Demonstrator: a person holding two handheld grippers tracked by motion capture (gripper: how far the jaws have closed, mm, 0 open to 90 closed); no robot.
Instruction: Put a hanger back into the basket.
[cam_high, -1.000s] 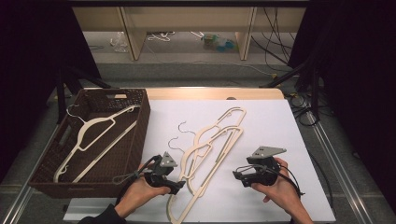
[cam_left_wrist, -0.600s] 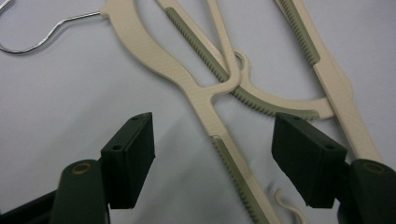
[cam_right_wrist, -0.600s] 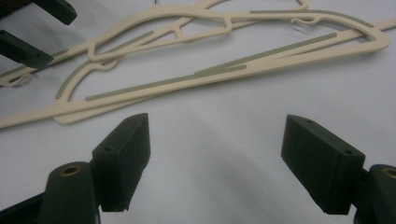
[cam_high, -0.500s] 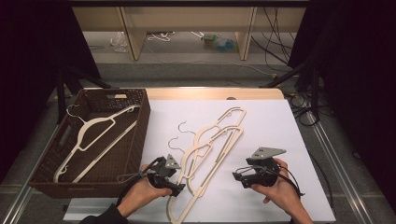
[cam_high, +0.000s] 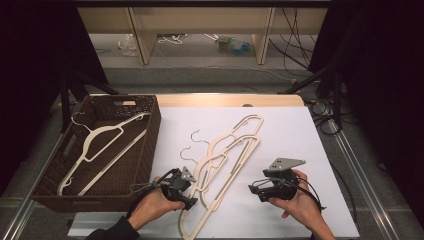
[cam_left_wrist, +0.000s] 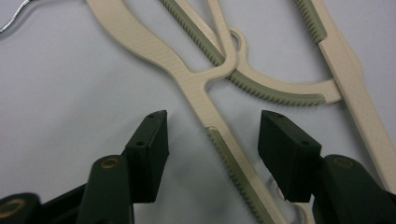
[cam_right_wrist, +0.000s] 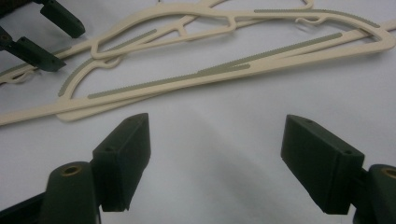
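The bench (cam_high: 300, 145) carried a white sheet, with bare surface to the right of the cream hangers (cam_high: 227, 160) and in front of the right gripper (cam_high: 256, 191). The brown wicker basket (cam_high: 150, 130) stood at the sheet's left edge, just beside the left hand (cam_high: 152, 205); room on that side was tight. The near edge of the sheet ran close under both forearms.

The hangers lay stacked in the middle of the sheet, slanting from the near left toward the far right, their metal hooks (cam_high: 192, 142) pointing left. They were cream plastic with grey-green ribbed grip strips (cam_left_wrist: 233, 168) along the arms. One more hanger (cam_high: 100, 145) of the same make lay inside the basket.

The left gripper (cam_left_wrist: 212, 135) straddled one arm of the nearest hanger: its fingers (cam_left_wrist: 152, 140) stood apart on either side of the arm, with a clear gap at each side, and had just been closing in on it. No pad pressed on the plastic.

The right gripper (cam_right_wrist: 215, 135) was held low over bare sheet, near the hangers but apart from them, its fingers (cam_right_wrist: 126, 154) wide apart with nothing between them.

How many hangers made up the stack could not be settled, since their arms overlapped. The near end of the stack was partly covered by the left gripper in the high view, and the left gripper view cut the hanger arms off at every edge.
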